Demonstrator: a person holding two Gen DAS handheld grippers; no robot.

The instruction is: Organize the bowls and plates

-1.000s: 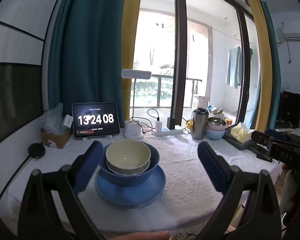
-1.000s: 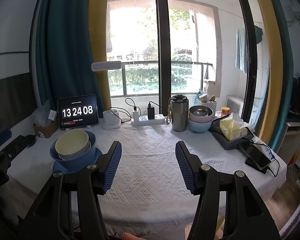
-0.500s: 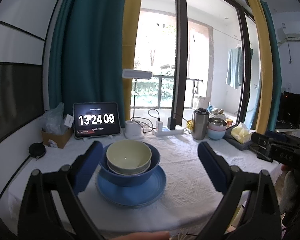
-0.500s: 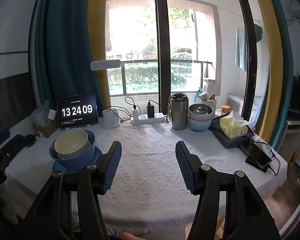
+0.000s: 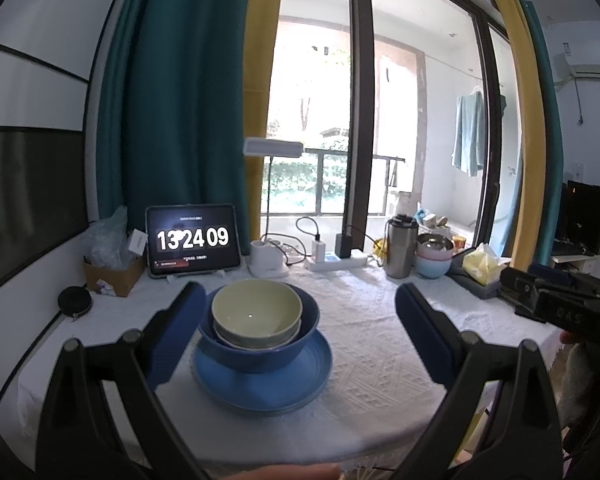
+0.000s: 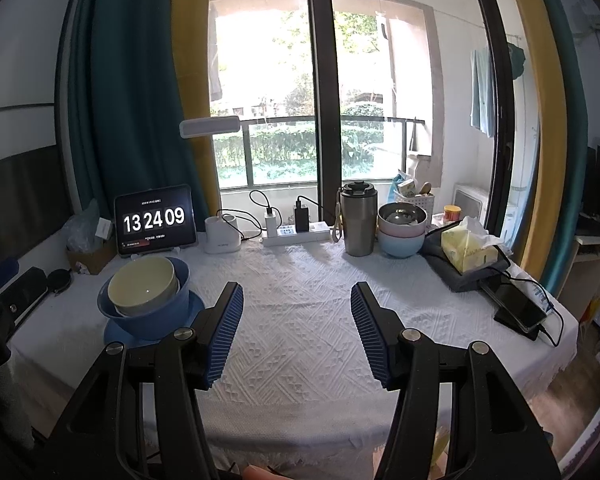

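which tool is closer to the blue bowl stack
Left. The left tool is open right around the blue bowl stack; the right tool hangs open over bare tablecloth, to the stack's right.

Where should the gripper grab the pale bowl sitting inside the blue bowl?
Probably by its rim, from above. The pale bowl is nested upright in the blue bowl, so only its rim and hollow inside are exposed. One jaw could go inside and one outside, where the rim stands above the blue bowl.

Sunlit window (image 6: 316, 92), teal curtain (image 6: 128, 92), white tablecloth (image 6: 300, 312)
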